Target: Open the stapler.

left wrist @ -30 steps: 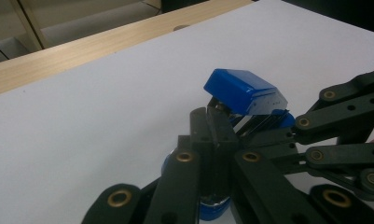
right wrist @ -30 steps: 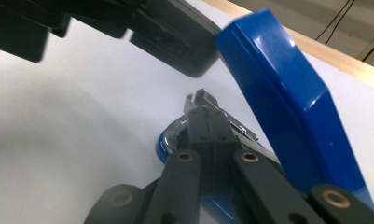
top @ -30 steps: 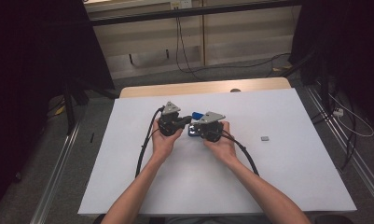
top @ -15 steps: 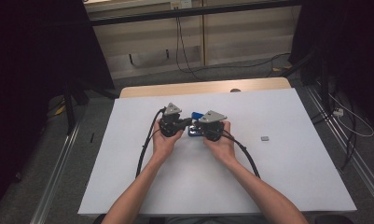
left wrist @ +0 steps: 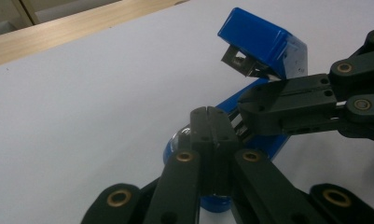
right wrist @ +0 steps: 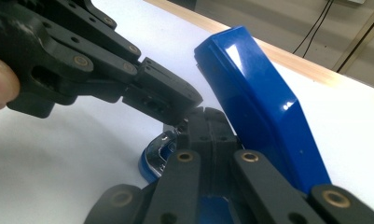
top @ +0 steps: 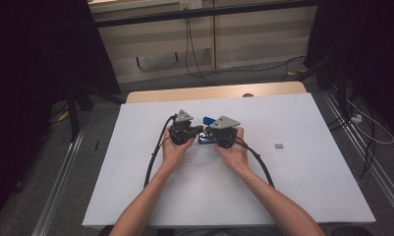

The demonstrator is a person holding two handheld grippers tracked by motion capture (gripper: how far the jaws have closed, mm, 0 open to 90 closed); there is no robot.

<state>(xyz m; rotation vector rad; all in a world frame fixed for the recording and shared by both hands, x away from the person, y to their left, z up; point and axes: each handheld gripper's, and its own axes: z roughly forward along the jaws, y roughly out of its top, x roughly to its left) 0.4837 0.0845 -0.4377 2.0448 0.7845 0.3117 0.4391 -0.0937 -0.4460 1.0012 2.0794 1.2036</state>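
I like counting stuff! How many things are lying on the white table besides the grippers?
2: a blue stapler between both grippers at the middle, and a small grey piece alone toward the right.

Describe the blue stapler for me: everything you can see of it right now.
The blue stapler looks like glossy plastic and lies mid-table on the white table, between the two grippers. Its top arm is swung up, open, showing a metal channel underneath; a shiny metal plate sits on the base. Left gripper and right gripper, both shut, press in at its base.
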